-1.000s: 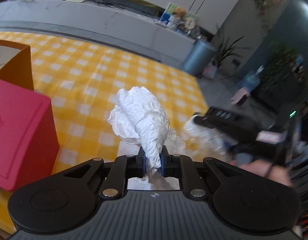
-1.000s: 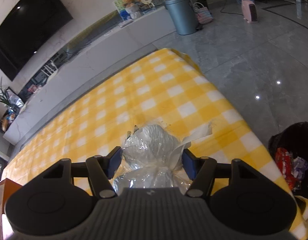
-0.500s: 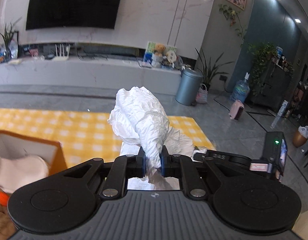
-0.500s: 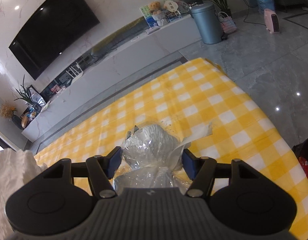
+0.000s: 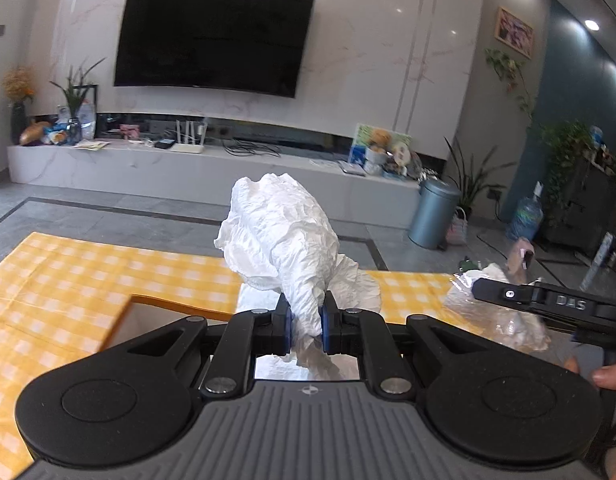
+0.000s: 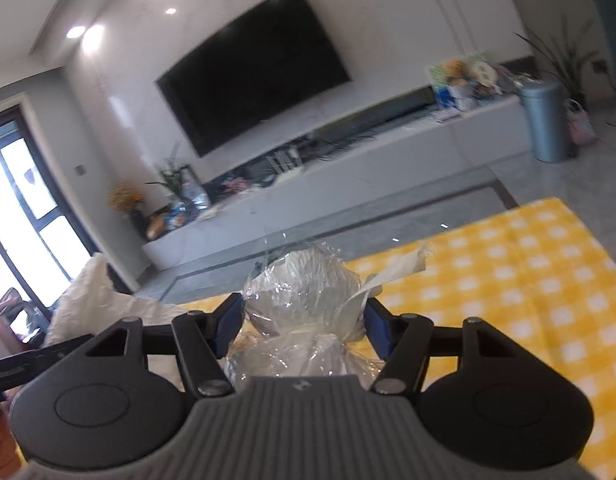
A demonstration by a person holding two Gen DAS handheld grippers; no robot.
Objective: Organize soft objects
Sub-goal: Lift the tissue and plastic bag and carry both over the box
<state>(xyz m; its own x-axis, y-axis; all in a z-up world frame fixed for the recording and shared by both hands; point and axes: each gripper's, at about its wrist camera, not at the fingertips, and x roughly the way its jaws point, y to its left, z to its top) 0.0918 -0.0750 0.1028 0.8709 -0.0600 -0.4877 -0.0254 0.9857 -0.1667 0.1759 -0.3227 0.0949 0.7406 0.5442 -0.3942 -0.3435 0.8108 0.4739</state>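
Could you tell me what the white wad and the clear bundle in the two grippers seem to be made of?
White wad: likely tissue paper, matte, with fine crinkles. Clear bundle: apparently thin plastic film, glossy and see-through, wrapped around something pale.

Both views are fisheye, each mounted just behind its own gripper and looking forward along the fingers, slightly downward. Left wrist view: left gripper [image 5: 306,322] fills the bottom, horizon roughly level, facing the TV [image 5: 214,36] wall square-on; right gripper [image 5: 548,304] enters at the right edge. Right wrist view: right gripper [image 6: 304,324] close at the bottom, frame rolled so the TV [image 6: 254,66] slants. Shared: TV, grey bin [image 5: 434,214] [image 6: 546,120], yellow checked cloth [image 5: 88,264] [image 6: 520,276], white crumpled paper [image 5: 284,232] [image 6: 96,300].
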